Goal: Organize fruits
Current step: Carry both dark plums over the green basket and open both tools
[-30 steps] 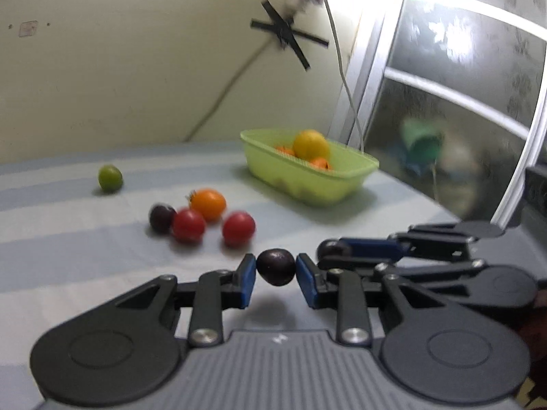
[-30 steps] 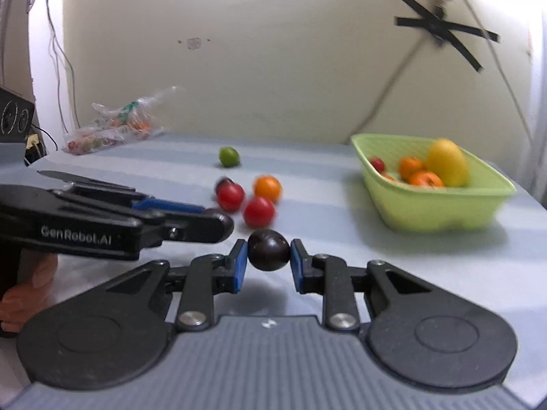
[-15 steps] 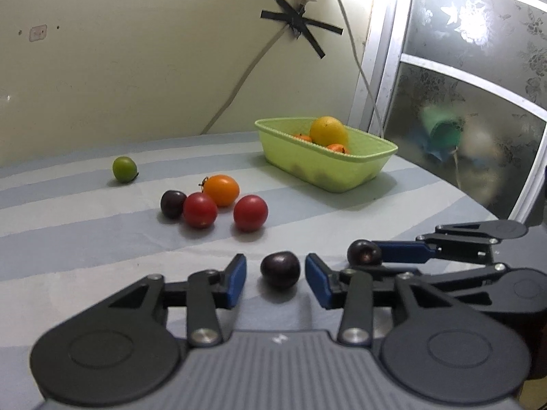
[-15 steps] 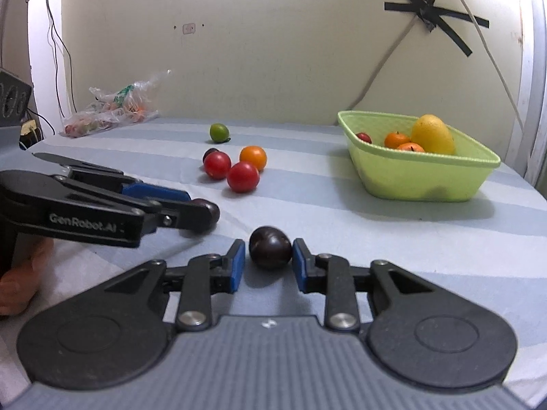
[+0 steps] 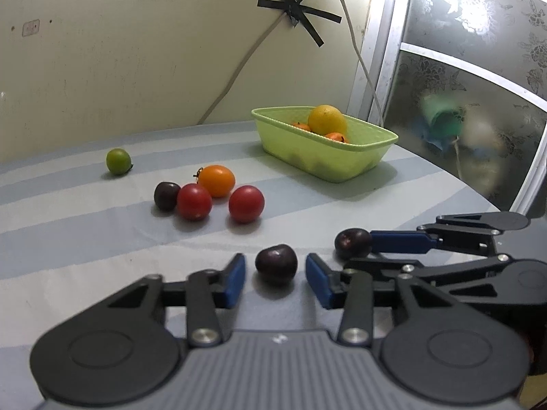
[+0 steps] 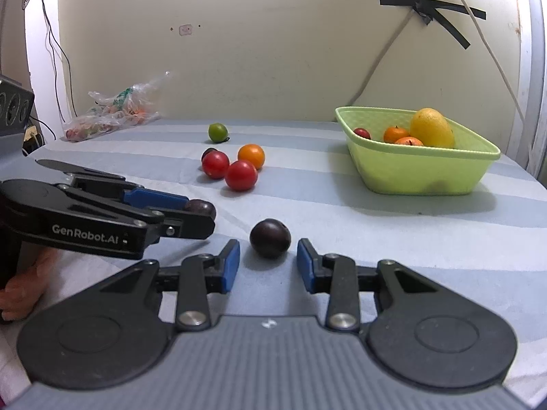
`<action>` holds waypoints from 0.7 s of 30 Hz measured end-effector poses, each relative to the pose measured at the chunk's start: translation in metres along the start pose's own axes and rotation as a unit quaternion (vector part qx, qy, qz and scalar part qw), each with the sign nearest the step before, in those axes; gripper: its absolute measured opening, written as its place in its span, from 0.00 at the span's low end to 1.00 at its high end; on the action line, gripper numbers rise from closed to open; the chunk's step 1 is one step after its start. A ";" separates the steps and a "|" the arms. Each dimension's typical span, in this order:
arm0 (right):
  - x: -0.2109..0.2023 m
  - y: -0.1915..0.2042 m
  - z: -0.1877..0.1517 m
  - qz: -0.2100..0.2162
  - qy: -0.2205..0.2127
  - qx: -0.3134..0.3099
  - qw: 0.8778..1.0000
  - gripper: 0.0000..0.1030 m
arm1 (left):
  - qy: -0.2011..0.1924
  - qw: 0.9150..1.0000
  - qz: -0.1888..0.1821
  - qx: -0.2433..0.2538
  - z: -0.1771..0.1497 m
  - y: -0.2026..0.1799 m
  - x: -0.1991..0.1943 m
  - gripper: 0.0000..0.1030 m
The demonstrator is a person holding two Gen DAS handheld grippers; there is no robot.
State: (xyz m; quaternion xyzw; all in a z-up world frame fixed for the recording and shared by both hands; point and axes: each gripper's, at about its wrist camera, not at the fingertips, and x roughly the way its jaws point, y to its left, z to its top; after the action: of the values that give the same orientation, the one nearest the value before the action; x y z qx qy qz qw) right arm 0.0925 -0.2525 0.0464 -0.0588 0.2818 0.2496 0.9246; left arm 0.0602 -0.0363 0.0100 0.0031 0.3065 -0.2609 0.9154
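Left tongs point(image 5: 275, 275) gape around a dark plum point(image 5: 276, 264) resting on the desk point(image 5: 85, 239); right tongs point(image 5: 354, 243) flank another plum point(image 5: 352, 242).

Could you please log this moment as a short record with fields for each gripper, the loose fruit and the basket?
left gripper: open, dark plum on the cloth between its fingers
right gripper: open, second dark plum between its fingers
loose fruit: two red tomatoes, orange tomato, green one
basket: holds yellow and orange fruit

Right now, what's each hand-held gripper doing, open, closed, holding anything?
Left hand-held gripper: open, a dark plum loose between its fingers.
Right hand-held gripper: open, another plum between its fingers.
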 end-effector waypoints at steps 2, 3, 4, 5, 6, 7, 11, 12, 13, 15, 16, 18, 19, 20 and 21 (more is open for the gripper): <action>0.002 0.000 0.001 -0.001 0.001 -0.001 1.000 0.27 | -0.001 1.000 -0.004 -0.004 0.000 0.000 0.000 0.27; 0.002 -0.002 0.001 0.001 0.001 0.000 1.000 0.27 | -0.003 1.000 -0.011 -0.008 0.000 0.002 0.000 0.27; 0.002 -0.004 0.002 0.003 0.000 0.003 1.000 0.27 | -0.005 1.000 -0.017 -0.012 0.001 0.002 -0.001 0.27; 0.001 -0.006 0.002 0.007 -0.002 0.008 1.000 0.27 | -0.011 1.000 -0.022 -0.015 0.003 0.002 -0.001 0.27; 0.000 -0.009 0.002 0.011 -0.007 0.016 1.000 0.27 | -0.016 0.999 -0.028 -0.017 0.005 0.001 0.000 0.27; -0.002 -0.014 0.003 0.014 -0.016 0.027 0.999 0.27 | -0.020 0.999 -0.034 -0.016 0.009 -0.001 0.001 0.27; -0.013 -0.026 0.014 -0.003 -0.066 0.040 0.997 0.27 | -0.041 0.997 -0.061 -0.010 0.041 -0.014 0.010 0.27; -0.015 -0.030 0.018 -0.011 -0.079 0.040 0.996 0.27 | -0.047 0.997 -0.066 -0.009 0.054 -0.017 0.015 0.27; -0.017 -0.035 0.023 -0.020 -0.092 0.040 0.995 0.27 | -0.051 0.996 -0.068 -0.009 0.063 -0.020 0.019 0.27; -0.017 -0.047 0.034 -0.042 -0.113 0.039 0.992 0.27 | -0.056 0.996 -0.069 -0.009 0.084 -0.026 0.033 0.27; -0.015 -0.053 0.038 -0.054 -0.119 0.038 0.991 0.27 | -0.055 0.996 -0.068 -0.011 0.095 -0.028 0.042 0.27; -0.010 -0.068 0.045 -0.082 -0.130 0.040 0.987 0.27 | -0.047 0.996 -0.071 -0.024 0.112 -0.030 0.060 0.27; -0.006 -0.076 0.048 -0.094 -0.134 0.040 0.986 0.27 | -0.038 0.996 -0.075 -0.032 0.120 -0.029 0.072 0.27; -0.001 -0.083 0.052 -0.105 -0.134 0.042 0.985 0.27 | -0.032 0.996 -0.076 -0.038 0.126 -0.029 0.082 0.27; 0.003 -0.090 0.054 -0.113 -0.133 0.043 0.984 0.27 | -0.025 0.996 -0.075 -0.042 0.132 -0.029 0.094 0.27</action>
State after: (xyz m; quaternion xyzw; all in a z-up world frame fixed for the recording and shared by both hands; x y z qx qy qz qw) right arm 0.1659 -0.3164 0.0875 -0.0166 0.1584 0.1373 0.9776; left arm 0.1835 -0.1284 0.0688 -0.0649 0.2937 -0.3157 0.8999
